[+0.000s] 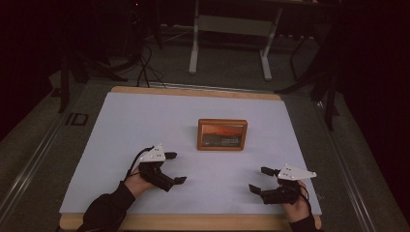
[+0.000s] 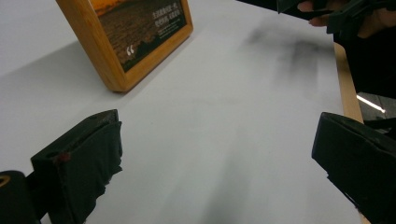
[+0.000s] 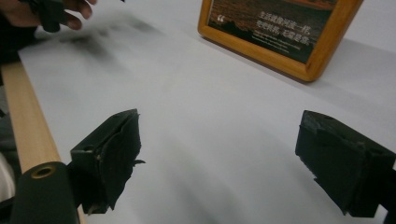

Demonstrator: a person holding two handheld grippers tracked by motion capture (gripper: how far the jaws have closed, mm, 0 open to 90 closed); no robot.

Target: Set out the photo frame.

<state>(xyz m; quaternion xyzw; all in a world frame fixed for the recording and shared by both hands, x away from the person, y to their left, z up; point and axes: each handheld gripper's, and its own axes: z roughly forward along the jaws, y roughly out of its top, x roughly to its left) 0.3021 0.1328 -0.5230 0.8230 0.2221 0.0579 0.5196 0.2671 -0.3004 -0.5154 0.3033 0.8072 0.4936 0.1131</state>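
Observation:
A wooden picture frame (image 1: 222, 135) with a sunset photo stands upright near the middle of the white table cover (image 1: 145, 121). My left gripper (image 1: 175, 167) rests low at the front left, open and empty, well short of the frame. At the front right my right gripper (image 1: 261, 179) is open too, with nothing between its jaws. In the left gripper view the picture frame (image 2: 112, 51) stands ahead at upper left, past the open left gripper (image 2: 219, 163). The right gripper view has the picture frame (image 3: 299, 46) at upper right, beyond the open right gripper (image 3: 224, 158).
The wooden table edge (image 1: 193, 222) runs along the front, under both forearms. Beyond the table's far edge stand a white desk frame (image 1: 232, 29) and dark cables (image 1: 142, 63) on the floor. Open white surface lies between the grippers and around the frame.

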